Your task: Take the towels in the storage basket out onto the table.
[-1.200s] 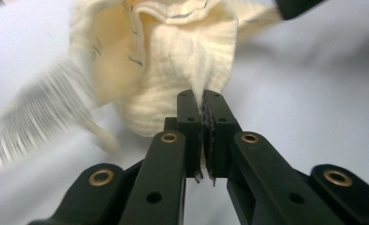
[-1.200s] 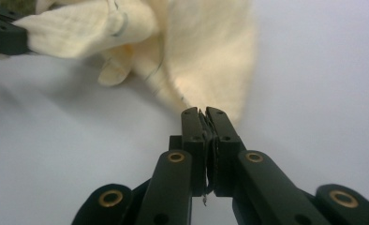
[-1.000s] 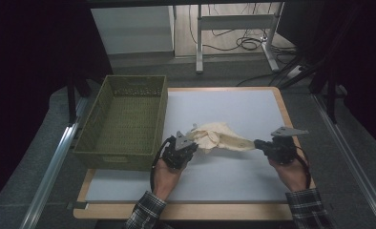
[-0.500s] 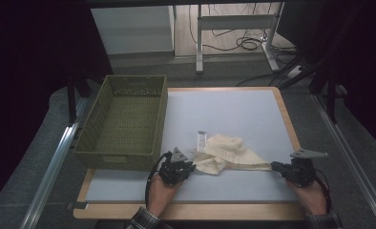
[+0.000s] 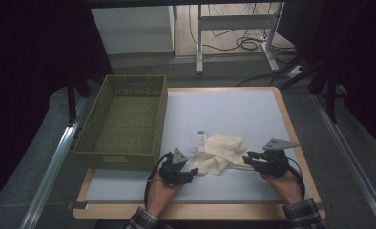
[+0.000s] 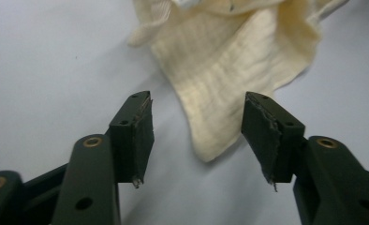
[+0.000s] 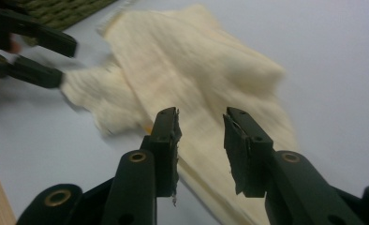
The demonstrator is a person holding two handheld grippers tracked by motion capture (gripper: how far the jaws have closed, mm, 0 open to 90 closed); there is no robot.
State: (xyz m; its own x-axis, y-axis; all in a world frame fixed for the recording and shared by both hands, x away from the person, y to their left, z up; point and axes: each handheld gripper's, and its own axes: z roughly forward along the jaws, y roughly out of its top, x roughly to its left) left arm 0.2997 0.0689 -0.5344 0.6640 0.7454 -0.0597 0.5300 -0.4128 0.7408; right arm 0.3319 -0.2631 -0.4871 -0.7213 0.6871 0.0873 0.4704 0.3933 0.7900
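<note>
Both forearms enter from the near edge, sleeves checked. The left hand [image 5: 160,191] holds the left gripper [image 5: 192,171] low and level, pointing right; its jaws stand apart and have just been opening, pads pressing on nothing. The right hand [image 5: 285,183] holds the right gripper [image 5: 247,160] pointing left; its jaws show a narrower gap, also just opening, clamping nothing.

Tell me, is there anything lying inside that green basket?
No, the green basket shows just its bare woven floor in the high view, while the cream cloth lies on the table beside it.
</note>
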